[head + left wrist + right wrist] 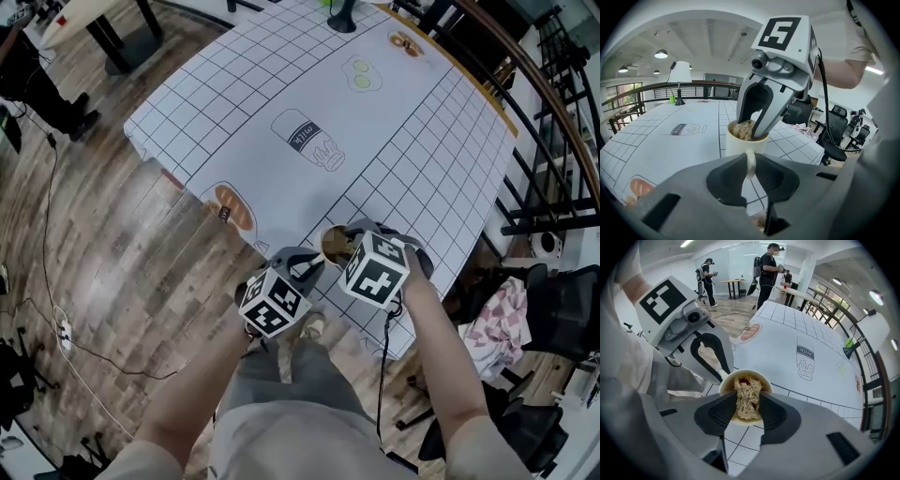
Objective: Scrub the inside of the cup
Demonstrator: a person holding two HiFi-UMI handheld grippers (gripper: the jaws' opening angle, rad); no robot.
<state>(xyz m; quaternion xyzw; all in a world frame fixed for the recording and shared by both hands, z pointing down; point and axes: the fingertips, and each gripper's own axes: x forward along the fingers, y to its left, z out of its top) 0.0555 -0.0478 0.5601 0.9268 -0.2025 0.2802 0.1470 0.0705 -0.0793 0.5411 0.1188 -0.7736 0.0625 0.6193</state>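
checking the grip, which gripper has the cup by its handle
The left gripper: its jaws pinch the handle of the cup. The right gripper has the scrub pad between its jaws, inside the cup.

Cream cup, tan scrubber, white table cover gridded in black lines

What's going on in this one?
A person works two handheld claws at the edge of a grid-printed table sheet. The left claw clamps the handle of a cream cup, steadying it. The right claw points down into the cup, gripping a tan fibrous scrubbing wad that sits inside it.
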